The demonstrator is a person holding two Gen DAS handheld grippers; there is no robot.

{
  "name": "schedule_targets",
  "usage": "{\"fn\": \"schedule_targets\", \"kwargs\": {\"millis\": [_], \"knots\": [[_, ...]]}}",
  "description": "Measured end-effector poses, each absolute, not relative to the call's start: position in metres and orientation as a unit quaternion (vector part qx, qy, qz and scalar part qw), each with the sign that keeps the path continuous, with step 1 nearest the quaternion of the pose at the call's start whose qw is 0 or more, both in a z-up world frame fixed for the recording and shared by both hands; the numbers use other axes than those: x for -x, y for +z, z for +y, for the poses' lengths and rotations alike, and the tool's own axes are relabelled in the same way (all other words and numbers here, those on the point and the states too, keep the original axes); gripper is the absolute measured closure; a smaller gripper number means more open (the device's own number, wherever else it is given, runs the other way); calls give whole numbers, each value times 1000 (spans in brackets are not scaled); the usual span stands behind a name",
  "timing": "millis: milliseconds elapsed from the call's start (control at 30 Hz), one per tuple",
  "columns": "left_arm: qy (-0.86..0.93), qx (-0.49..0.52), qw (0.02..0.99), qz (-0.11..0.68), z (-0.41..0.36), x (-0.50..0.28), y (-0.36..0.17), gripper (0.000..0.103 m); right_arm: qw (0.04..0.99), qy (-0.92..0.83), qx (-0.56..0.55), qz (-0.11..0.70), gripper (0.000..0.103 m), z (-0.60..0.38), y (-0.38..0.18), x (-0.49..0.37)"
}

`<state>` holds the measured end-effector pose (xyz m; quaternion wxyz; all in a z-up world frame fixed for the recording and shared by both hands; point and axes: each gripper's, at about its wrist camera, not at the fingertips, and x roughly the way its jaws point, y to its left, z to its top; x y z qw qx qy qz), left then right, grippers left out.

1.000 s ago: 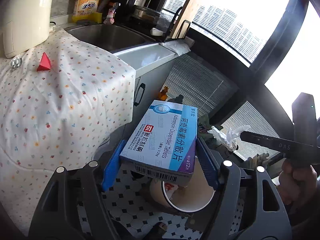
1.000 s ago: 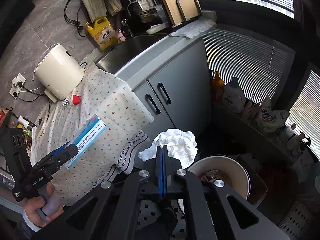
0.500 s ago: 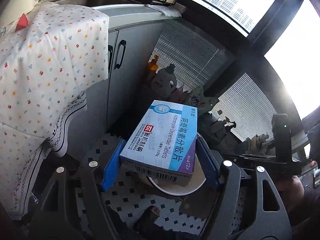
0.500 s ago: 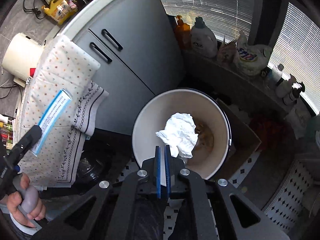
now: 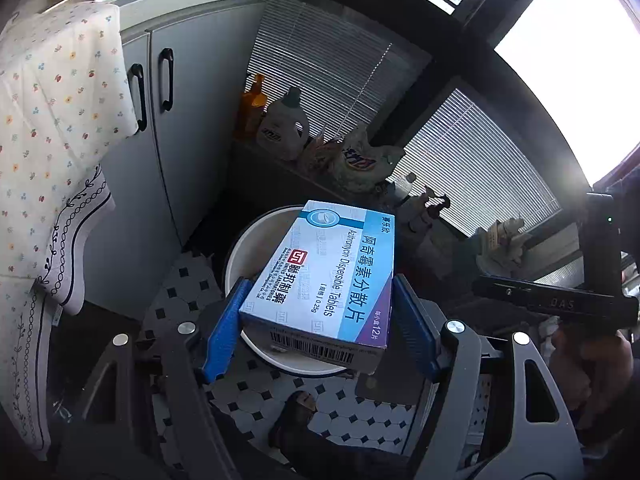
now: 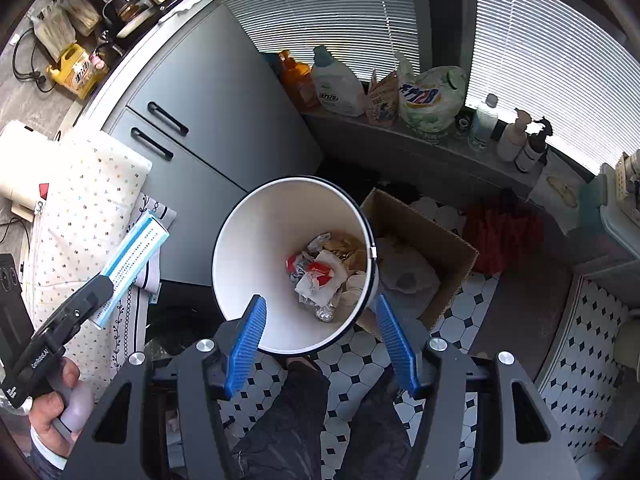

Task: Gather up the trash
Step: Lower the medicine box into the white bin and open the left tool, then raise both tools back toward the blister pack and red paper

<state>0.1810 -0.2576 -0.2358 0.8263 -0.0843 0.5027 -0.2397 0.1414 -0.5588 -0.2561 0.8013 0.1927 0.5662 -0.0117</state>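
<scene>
Black-and-white tiled floor (image 6: 452, 326) runs beneath you, with grey cabinet doors (image 6: 208, 128) to the far left and slatted blinds (image 6: 532, 80) across the windows behind. Along the low ledge (image 6: 404, 140) under the blinds stand an orange bottle (image 6: 298, 80), a white detergent jug (image 6: 336, 86) and several bags and smaller bottles. Over the desk (image 5: 52, 92) on the left hangs a flower-dotted cloth, its edge drooping beside the cabinet. On the floor near the cabinet stands the white bin (image 6: 256, 240), holding crumpled wrappers and paper at its bottom; an open cardboard box (image 6: 424, 240) sits just beside it on the right.

Your left tool (image 5: 320, 312) grips a blue medicine box (image 5: 324, 272) between its blue pads, held above the bin's near rim. Your right tool (image 6: 320, 320) points down into the bin, its jaws opening with nothing between them. Your dark trouser legs (image 6: 288, 412) show at the near edge, close to the bin.
</scene>
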Motion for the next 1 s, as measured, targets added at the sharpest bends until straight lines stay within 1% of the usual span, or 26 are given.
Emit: {"fn": "schedule_targets", "kwargs": {"millis": [200,233,267,333,367,400,633,767,833,900,1000], "knots": [[-278,80,810,510,-293,-182,-254,30,806,-41,-201,556,45,-586,-246,-122],[-284,74,802,521,-299,-183,-260,22,806,-44,-201,554,45,-589,-245,-119],[-285,67,793,535,-304,-185,-265,20,807,-48,-203,553,44,-592,-244,-117],[-281,70,792,538,-299,-186,-266,19,807,-53,-206,551,44,-596,-244,-114],[-277,77,794,536,-293,-185,-264,15,806,-52,-209,551,44,-597,-243,-113],[-271,81,797,534,-285,-185,-262,14,806,-51,-212,550,44,-597,-243,-113],[-214,78,826,516,-229,-186,-230,14,814,-10,-215,539,44,-569,-234,-133],[-177,92,845,496,-194,-186,-204,14,824,23,-206,527,41,-539,-217,-153],[-160,101,854,485,-176,-185,-192,14,830,41,-199,520,38,-523,-205,-163],[-142,107,863,474,-156,-184,-180,14,836,57,-192,511,30,-506,-193,-173],[-118,119,874,456,-127,-181,-162,13,843,84,-178,500,26,-478,-175,-189]]}}
